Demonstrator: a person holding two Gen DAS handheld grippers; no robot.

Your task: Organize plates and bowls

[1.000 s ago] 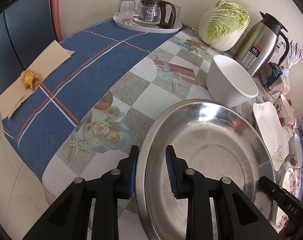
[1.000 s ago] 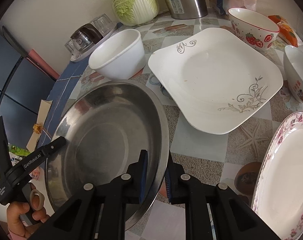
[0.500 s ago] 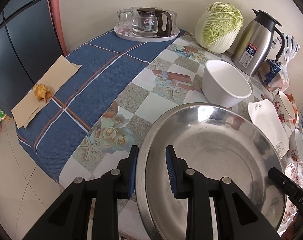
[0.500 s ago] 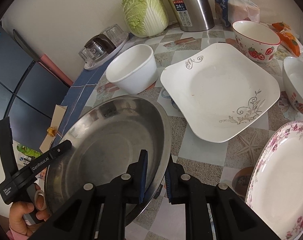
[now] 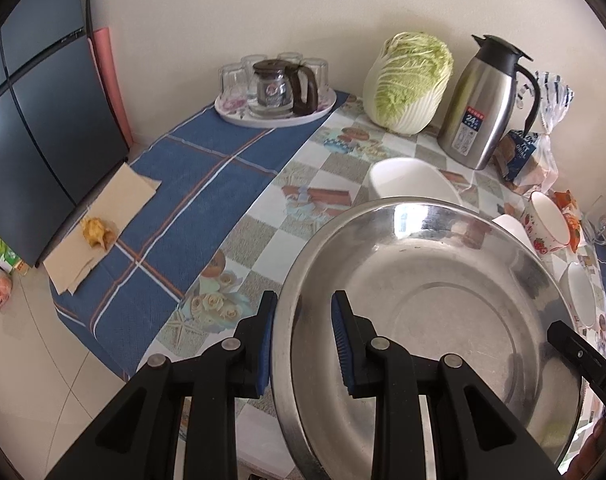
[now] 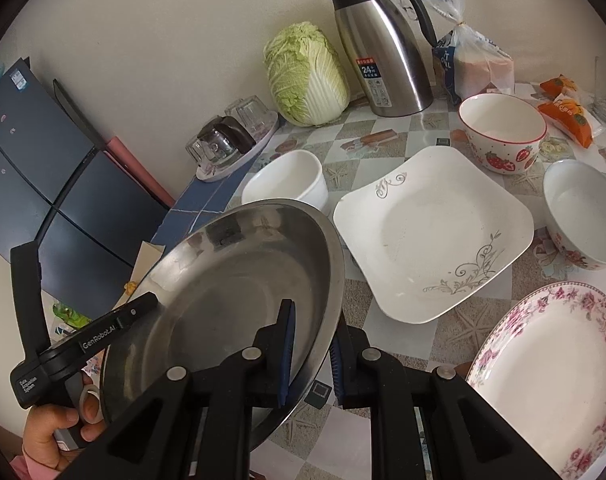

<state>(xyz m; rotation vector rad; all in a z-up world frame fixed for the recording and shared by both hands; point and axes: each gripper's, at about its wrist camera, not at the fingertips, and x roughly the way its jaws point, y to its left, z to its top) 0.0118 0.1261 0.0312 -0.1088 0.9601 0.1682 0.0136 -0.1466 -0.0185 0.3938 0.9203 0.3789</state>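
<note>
Left claw (image 5: 303, 340): pinching the steel pan's rim, 1 blue pad outside, 1 inside.
Right claw (image 6: 312, 350): pinching the opposite rim of the same pan, pads either side of the edge.
Pan (image 5: 435, 304): held between my 2 claws, tilted, clear of the table (image 5: 263, 216); in the right view its far edge overlaps the white bowl.
White bowl (image 6: 287, 180): on the table, just behind the pan.
Square plate (image 6: 431, 232): flat on the table, right of the pan, apart from it.
Strawberry bowl (image 6: 503, 136): upright behind the square plate.
Floral bowl (image 6: 579, 216): right of the square plate.
Floral plate (image 6: 551, 376): near right, in front of the floral bowl.
Back row: cabbage (image 5: 409, 80) and flask (image 5: 483, 100) by the wall; tray (image 5: 275, 114) with glasses on the blue cloth.
My left hand (image 6: 63, 424): seen in the right view, gripping the left claw's handle.
</note>
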